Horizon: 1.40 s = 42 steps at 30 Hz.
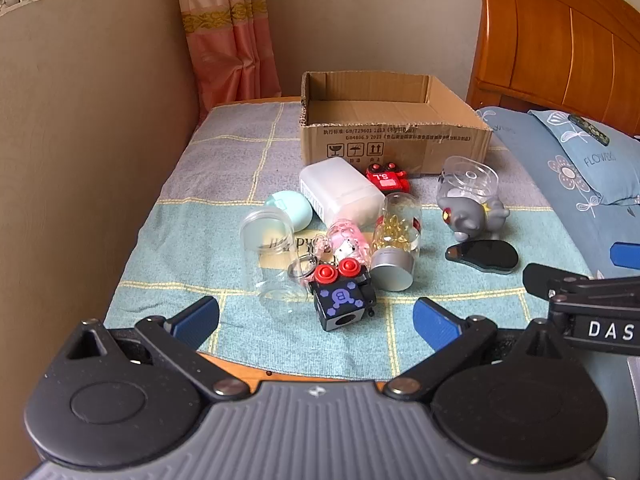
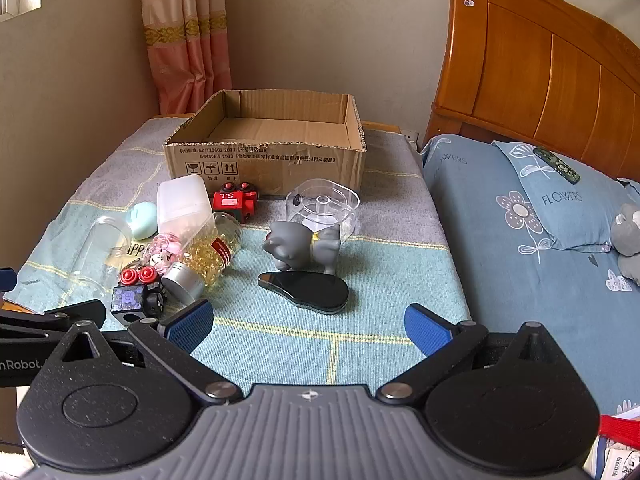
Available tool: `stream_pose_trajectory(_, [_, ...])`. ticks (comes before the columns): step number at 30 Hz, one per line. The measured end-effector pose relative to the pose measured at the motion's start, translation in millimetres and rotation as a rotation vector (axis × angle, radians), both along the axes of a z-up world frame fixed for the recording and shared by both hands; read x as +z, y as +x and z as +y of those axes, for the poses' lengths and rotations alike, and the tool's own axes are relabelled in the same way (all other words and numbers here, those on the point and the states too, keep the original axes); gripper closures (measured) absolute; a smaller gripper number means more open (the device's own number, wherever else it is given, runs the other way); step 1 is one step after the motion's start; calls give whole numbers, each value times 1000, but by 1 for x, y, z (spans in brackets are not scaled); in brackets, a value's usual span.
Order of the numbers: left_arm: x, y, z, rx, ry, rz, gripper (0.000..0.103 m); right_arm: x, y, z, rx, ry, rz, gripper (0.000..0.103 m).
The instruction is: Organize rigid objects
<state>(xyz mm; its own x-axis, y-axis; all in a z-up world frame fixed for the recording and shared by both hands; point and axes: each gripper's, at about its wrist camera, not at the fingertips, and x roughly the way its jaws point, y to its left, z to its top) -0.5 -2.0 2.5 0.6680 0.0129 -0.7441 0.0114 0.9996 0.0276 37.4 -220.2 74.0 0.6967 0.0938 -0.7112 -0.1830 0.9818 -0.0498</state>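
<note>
The left gripper (image 1: pixel 316 318) hung with jaws spread wide and nothing between them, tilted down over the near edge of the cloth (image 1: pixel 192 236). Just ahead of it a black cube (image 1: pixel 343 300) with two red buttons sat on the cloth, touching a key ring. Left of the cube a clear jar (image 1: pixel 272 252) lay on its side, long axis running toward the gripper, mouth nearest it. Right of the cube a bottle (image 1: pixel 396 240) of yellow capsules also lay down, silver cap toward the gripper. Behind these were a pink charm (image 1: pixel 346 242), a mint case (image 1: pixel 290 210), a white box (image 1: pixel 340 190) and a red toy (image 1: pixel 388 178). The right gripper (image 2: pixel 308 328) was likewise released and empty, angled down. Ahead of it a black oval (image 2: pixel 306 290) lay flat, long axis left to right, narrow end pointing left. Just behind that stood a grey figure (image 2: pixel 302 246), head to the left, against a clear tub (image 2: pixel 324 208). A cardboard box (image 2: pixel 272 160), open at the top, stood at the back, its long side facing both grippers. A bed (image 2: pixel 520 240) lay to the right.
</note>
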Motion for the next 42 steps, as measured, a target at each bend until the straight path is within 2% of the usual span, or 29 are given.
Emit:
stream_pose_trajectory(37, [-1,17,4,-41,-18,-27,1,1,10,2,23,35,-39,0])
stream_pose_trajectory(42, [-2,26,12,-77,-68,-19,1,0,15,0,51,48,-64,0])
